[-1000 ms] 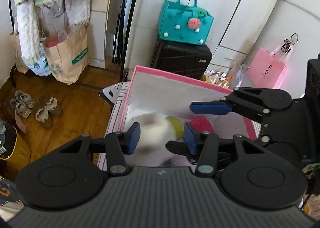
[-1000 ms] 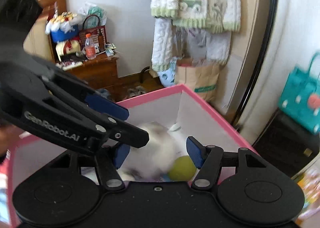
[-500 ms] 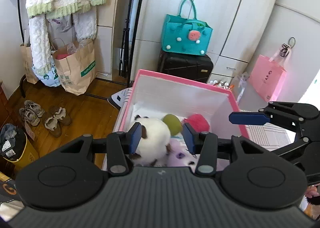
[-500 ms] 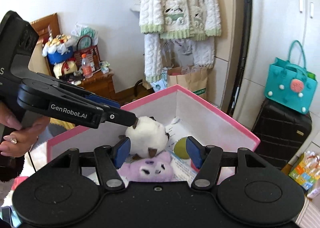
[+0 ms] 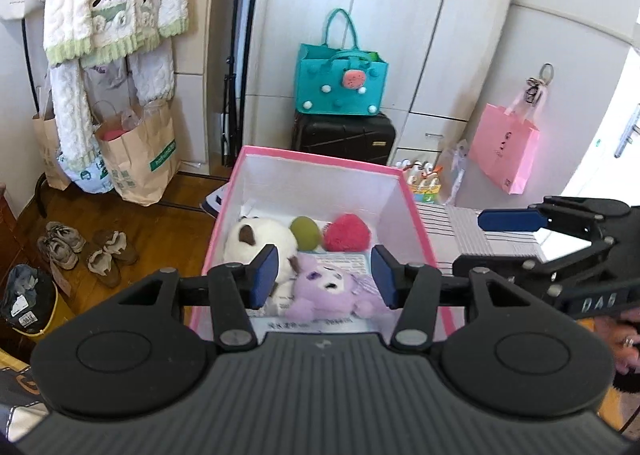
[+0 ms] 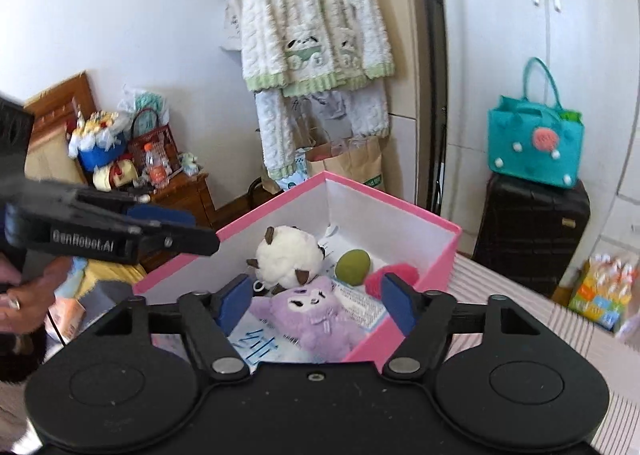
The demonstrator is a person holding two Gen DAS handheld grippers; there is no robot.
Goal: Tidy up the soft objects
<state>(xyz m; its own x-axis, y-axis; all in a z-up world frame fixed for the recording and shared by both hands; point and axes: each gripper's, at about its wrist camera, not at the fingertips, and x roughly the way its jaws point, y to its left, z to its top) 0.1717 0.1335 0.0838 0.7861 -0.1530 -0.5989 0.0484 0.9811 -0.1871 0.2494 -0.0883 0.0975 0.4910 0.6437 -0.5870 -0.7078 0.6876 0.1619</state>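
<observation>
Both grippers hang above the box with nothing between their blue pads; the left gripper has its jaws opening to a moderate gap, and the right gripper has its jaws opening wider. In the left wrist view the right gripper sits at the right edge of the frame, past the box's rim, over a striped cover. In the right wrist view the left gripper sits at mid left, just outside the box's near corner.

At frame centre stands the pink box, open-topped, with straight white inner walls and free floor toward its far wall. Inside lie four soft things: a round white plush with brown ears on the left, a purple plush touching it in front, a smooth olive-green ball and a fuzzy red pom-pom side by side behind. Printed paper lines the bottom.

Beyond the box, a teal felt bag rests on a black suitcase. Brown paper bags stand at the left, and a pink gift bag hangs at the right.
</observation>
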